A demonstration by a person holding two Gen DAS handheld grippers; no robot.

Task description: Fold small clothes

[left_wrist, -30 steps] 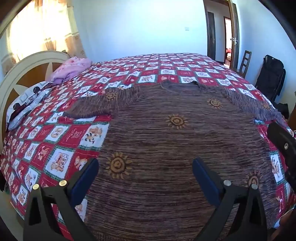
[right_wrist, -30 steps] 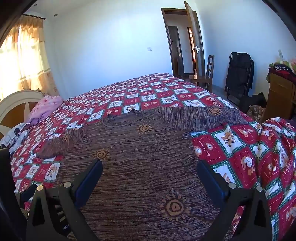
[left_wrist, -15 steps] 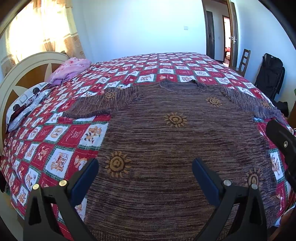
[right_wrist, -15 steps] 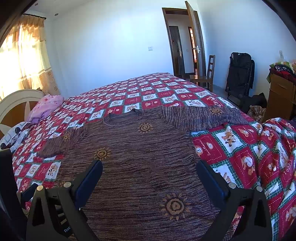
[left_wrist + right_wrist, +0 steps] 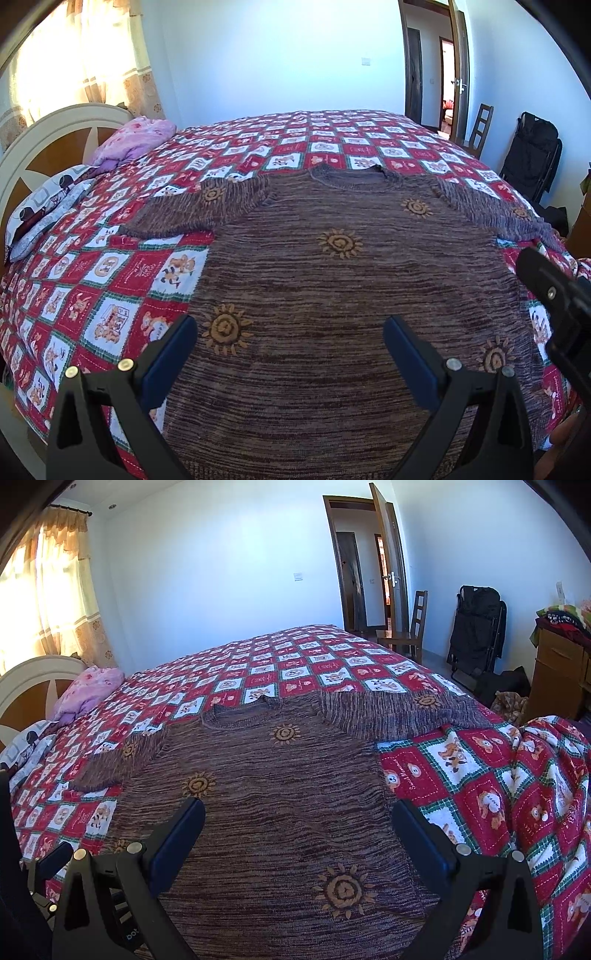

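A brown knitted sweater with orange sun motifs [image 5: 332, 295] lies flat, sleeves spread, on a bed's red-and-white checked quilt [image 5: 110, 288]. The left gripper [image 5: 290, 354] and right gripper [image 5: 297, 836] hover above its hem, both spread wide, holding nothing.

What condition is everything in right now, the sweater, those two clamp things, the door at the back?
Brown sweater: spread flat on the bed, both sleeves out to the sides, not folded yet.
Left tool: open, holding nothing, over the sweater's lower part.
Right tool: open, holding nothing, also over the sweater.
Door: standing open.
Quilt: spread over the bed, rumpled at the right edge.
Curtains: drawn, sunlit.
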